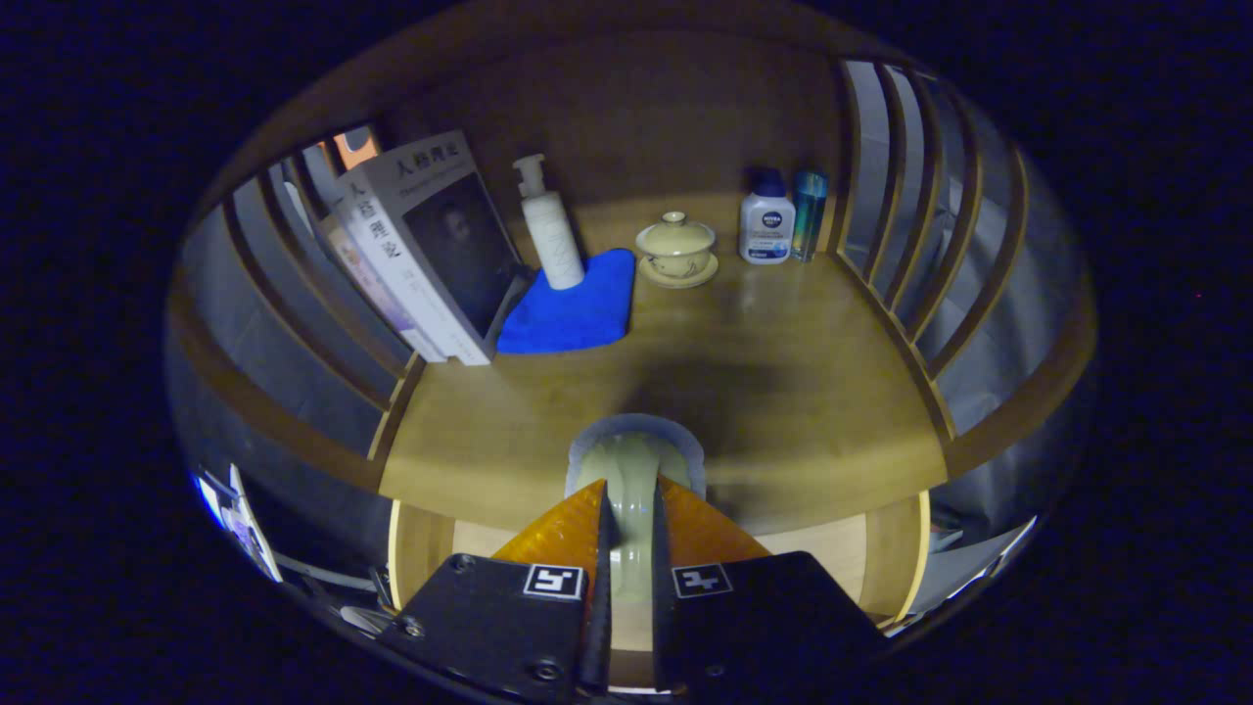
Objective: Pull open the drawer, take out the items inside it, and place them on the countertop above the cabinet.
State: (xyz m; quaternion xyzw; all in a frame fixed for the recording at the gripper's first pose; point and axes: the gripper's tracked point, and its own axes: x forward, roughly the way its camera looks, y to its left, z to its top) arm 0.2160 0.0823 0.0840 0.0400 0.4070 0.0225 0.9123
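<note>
My gripper (629, 494) is shut on a pale green ceramic cup (634, 452), pinching its wall between both fingers. The cup hangs at the front edge of the wooden countertop (783, 392), rim facing forward. Below the fingers the drawer (822, 548) stands pulled open, showing its light wood floor and side walls. The fingers and the cup hide the middle of the drawer.
At the back of the countertop stand leaning books (421, 245), a white pump bottle (550, 235) on a blue cloth (578, 308), a lidded tea bowl on a saucer (676, 250), a white bottle with a blue cap (765, 220) and a teal can (809, 213). Wooden slat rails (910, 225) fence both sides.
</note>
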